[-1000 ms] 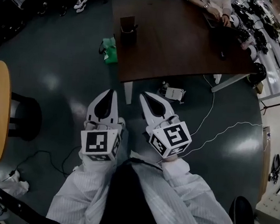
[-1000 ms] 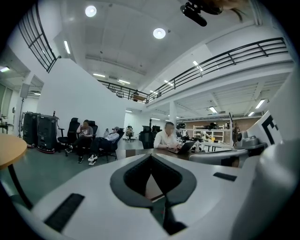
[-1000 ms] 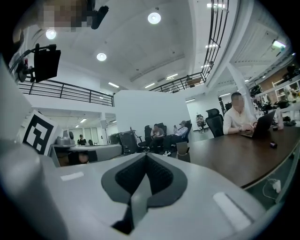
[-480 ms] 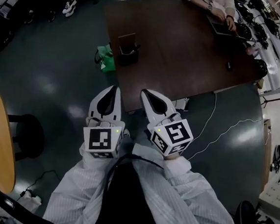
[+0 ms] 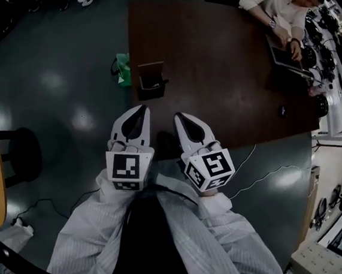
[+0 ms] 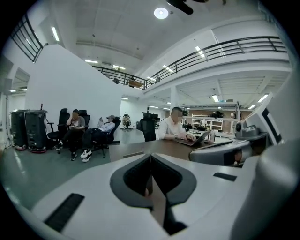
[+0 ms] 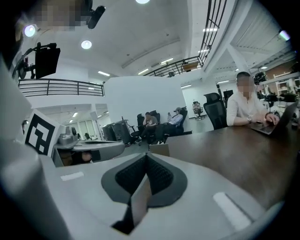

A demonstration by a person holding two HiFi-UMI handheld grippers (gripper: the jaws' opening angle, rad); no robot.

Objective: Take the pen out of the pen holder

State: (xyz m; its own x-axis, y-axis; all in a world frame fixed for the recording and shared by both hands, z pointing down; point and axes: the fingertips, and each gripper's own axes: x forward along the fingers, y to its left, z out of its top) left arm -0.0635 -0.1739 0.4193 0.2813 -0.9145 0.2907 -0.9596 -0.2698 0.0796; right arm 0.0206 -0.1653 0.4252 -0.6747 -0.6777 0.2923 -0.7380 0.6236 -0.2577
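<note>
Head view: pen holder [image 5: 150,79], table [image 5: 226,66] closer than before; left gripper [image 5: 141,107], right gripper [image 5: 179,115] pressed together, empty.

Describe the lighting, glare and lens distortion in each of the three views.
Head view: dim overall; ceiling lights glare as pale patches on the glossy floor, and the table edges bow from the wide lens. Left gripper view: the ceiling lamp is blown out white, the railing curves, and the corners go black. Right gripper view: bright, even light; the right gripper, close to the lens, looks soft.
</note>
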